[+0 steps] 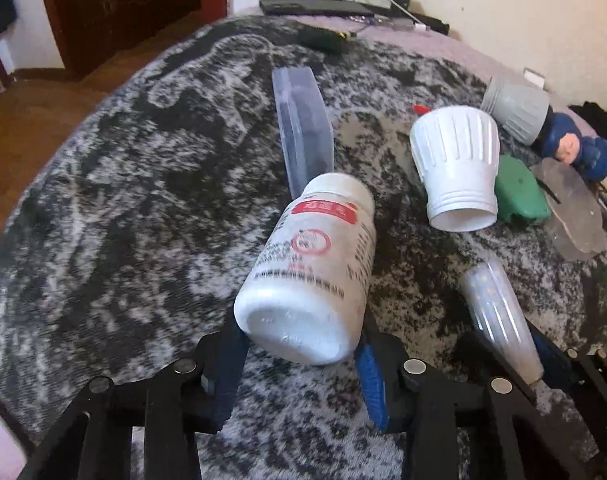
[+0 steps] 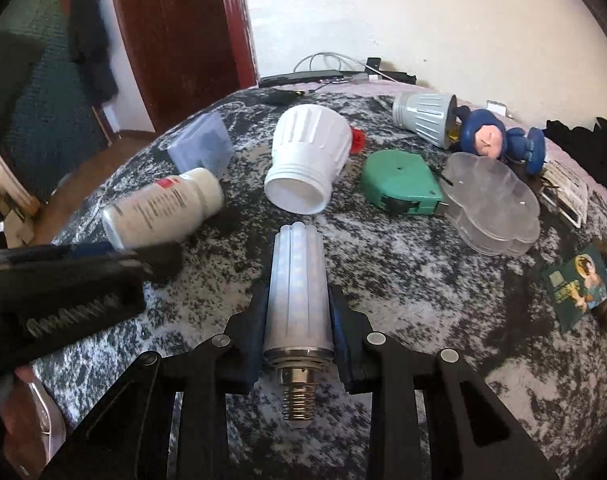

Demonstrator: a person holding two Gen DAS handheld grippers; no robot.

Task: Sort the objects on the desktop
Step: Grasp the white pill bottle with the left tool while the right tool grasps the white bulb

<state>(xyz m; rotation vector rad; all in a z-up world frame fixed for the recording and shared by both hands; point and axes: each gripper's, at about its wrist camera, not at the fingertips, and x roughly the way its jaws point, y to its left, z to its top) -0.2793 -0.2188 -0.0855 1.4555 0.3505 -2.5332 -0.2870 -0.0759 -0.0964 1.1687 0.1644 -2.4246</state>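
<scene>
My left gripper (image 1: 301, 332) is shut on a white pill bottle (image 1: 311, 268) with a red label, held by its base above the black-and-white fuzzy cloth (image 1: 143, 200). The bottle (image 2: 163, 208) and the left gripper (image 2: 103, 256) also show at the left of the right wrist view. My right gripper (image 2: 297, 312) is shut on a frosted LED corn bulb (image 2: 297, 288), its metal screw base toward the camera. The bulb (image 1: 499, 316) shows at the lower right of the left wrist view.
On the cloth lie a clear flat case (image 1: 303, 128), a white lamp housing (image 2: 307, 156), a grey lamp housing (image 2: 425, 118), a green tape measure (image 2: 401, 186), a blue figurine (image 2: 499, 140), a clear flower-shaped box (image 2: 491, 208), cards (image 2: 579, 284), and cables and black devices (image 2: 323, 76) at the back.
</scene>
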